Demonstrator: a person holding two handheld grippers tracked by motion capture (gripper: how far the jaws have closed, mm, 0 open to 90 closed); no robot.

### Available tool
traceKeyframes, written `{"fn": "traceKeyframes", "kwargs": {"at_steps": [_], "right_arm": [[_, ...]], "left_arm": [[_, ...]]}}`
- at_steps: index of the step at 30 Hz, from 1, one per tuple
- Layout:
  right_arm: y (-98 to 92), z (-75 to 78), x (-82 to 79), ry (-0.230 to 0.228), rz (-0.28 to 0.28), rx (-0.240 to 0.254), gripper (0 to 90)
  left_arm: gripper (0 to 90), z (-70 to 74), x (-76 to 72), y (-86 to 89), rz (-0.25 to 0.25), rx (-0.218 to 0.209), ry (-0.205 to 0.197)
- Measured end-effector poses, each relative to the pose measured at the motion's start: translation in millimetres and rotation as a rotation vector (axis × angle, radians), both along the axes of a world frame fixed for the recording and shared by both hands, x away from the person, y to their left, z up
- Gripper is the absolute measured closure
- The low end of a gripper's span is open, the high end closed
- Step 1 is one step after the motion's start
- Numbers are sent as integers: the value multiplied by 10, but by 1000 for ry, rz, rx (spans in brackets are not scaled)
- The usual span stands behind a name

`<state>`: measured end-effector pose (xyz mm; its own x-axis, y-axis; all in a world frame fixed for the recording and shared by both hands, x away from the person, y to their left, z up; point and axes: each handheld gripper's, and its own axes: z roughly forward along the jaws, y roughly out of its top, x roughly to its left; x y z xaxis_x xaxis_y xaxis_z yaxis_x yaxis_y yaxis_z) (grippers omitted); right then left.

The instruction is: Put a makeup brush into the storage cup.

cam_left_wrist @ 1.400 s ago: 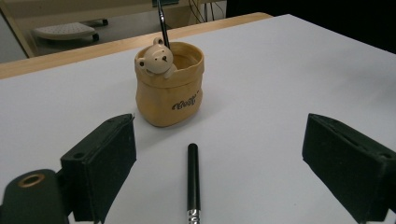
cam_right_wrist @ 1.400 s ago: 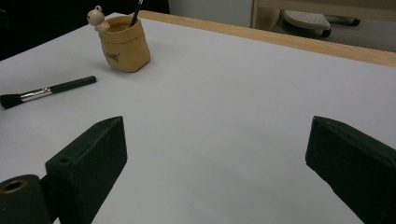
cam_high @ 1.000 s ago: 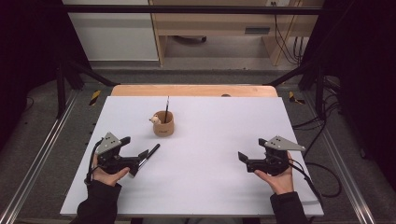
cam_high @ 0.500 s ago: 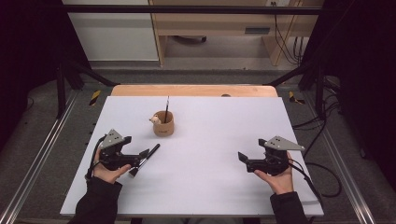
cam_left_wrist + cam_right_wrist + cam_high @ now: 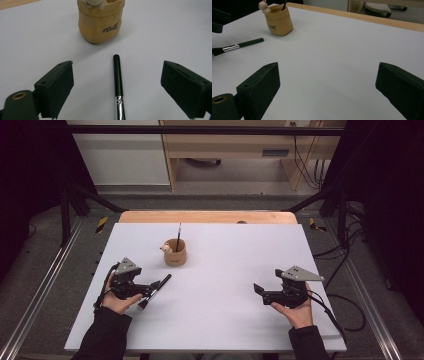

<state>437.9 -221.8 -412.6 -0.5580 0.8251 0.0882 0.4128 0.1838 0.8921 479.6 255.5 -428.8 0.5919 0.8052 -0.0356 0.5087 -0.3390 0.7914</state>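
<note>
Two grippers lying wide over the white surface (image 5: 225,270).
Left gripper (image 5: 117,87) is straddling the black silver-ferruled brush (image 5: 118,80) near the tan pouch-shaped holder (image 5: 100,21); right gripper (image 5: 329,92) is gaping, holding nothing.

The left gripper (image 5: 148,293) sits low at the person's left, jaws spread wide, held in the left hand (image 5: 117,300). The right gripper (image 5: 258,290), cradled from beneath by the right hand (image 5: 295,312), also gapes wide, pointing leftward.

the makeup brush (image 5: 118,85) was lying flat on the white table, black handle with a silver ferrule, handle end pointing toward the tan pouch-shaped holder (image 5: 99,21). that holder stood upright just beyond it, not touching, with another thin brush (image 5: 178,236) sticking up out of it.
</note>
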Motion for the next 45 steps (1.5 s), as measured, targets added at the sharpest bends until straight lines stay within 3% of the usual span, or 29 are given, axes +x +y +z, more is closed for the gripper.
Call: {"fn": "traceKeyframes", "kwargs": {"at_steps": [15,21,27,35,40,45], "right_arm": [[9,-12,5,2,3,-6,62],[17,-18,7,5,2,-6,61],[22,-26,10,7,3,-12,61],[24,-30,12,8,7,-14,61],[33,-36,13,11,5,-13,61],[33,-37,14,10,5,-13,61]], "left_arm": [[138,-179,96,-56,-15,117,90],[174,-227,123,-64,-13,131,126],[236,-273,146,-88,-25,169,155],[352,-323,158,-132,-52,190,190],[446,-341,162,-151,-76,217,199],[524,-341,156,-155,-83,216,203]]}}
